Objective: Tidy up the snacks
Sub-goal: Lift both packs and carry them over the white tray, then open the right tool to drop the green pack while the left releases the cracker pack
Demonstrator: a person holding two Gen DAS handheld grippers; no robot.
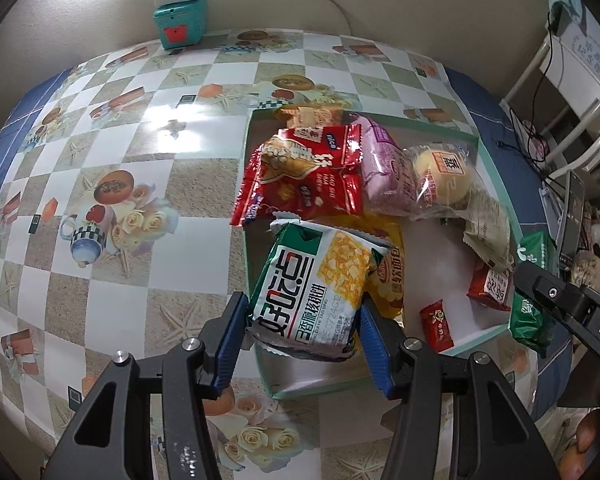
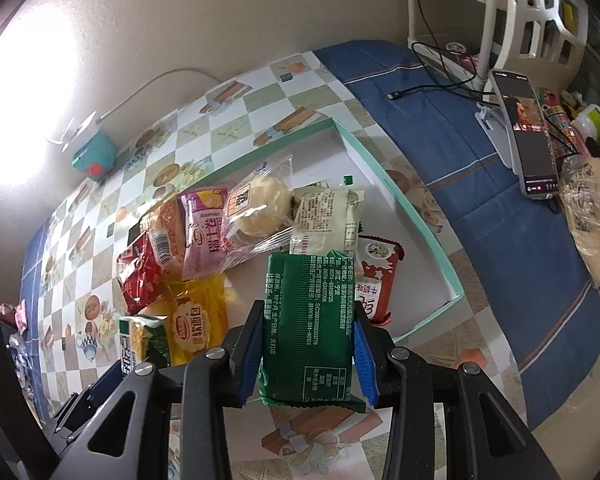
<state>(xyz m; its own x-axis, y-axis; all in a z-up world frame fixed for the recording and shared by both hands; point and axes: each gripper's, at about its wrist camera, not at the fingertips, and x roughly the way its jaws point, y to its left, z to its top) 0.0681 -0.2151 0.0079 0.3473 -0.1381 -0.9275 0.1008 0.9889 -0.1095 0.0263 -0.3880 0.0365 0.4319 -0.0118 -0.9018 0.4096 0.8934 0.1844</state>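
Blue ribbed pads of the left gripper (image 1: 304, 340) are clamped on a green-and-white snack pack (image 1: 312, 292) with yellow cracker print, held over the near left corner of the mint-rimmed tray (image 1: 256, 364). Right gripper (image 2: 308, 352) partly closed too, pads pressing both sides of a dark green packet (image 2: 308, 320), back label facing the camera, hanging above the tray's near edge. Tray sits on the checkered table (image 1: 120, 160) and is already loaded: red packet (image 1: 312, 176) at the left side, pink swiss-roll pack (image 1: 384, 168) beside it, clear-wrapped round bun (image 1: 444, 176) overlapping the pink one, yellow bread pack (image 1: 388, 276) just under the held cracker pack, small red sachet (image 1: 436, 326) near the front rim. Beige wrapper (image 2: 328, 216) lies next to the bun, possibly a wafer, print too small to read. Teal box (image 1: 178, 26) stands at the table's far edge by the wall. Phone on stand (image 2: 524, 136) off to the right on blue cloth.
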